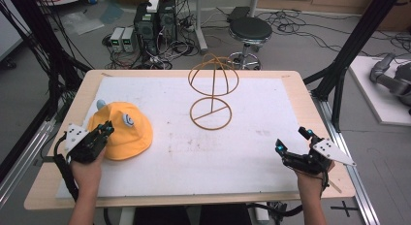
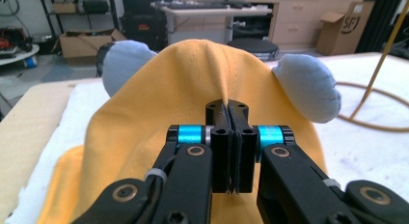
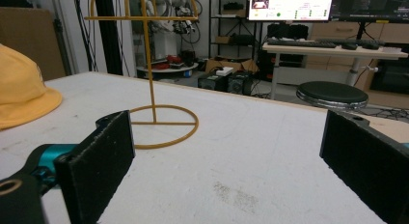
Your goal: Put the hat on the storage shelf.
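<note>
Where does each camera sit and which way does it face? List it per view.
High view: above the person's side, looking forward and down on the table; both forearms, left gripper, right gripper.
Left gripper view: rides the left gripper, facing the yellow hat; jaws pinch its fabric.
Right gripper view: rides the right gripper, low over the table, facing the wire hat stand; jaws apart.
Shared: hat and stand appear in all three.

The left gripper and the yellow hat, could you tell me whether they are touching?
Touching. In the left gripper view, the left gripper is shut on a pinched fold of the yellow hat, with cloth rising from between its jaws.
</note>
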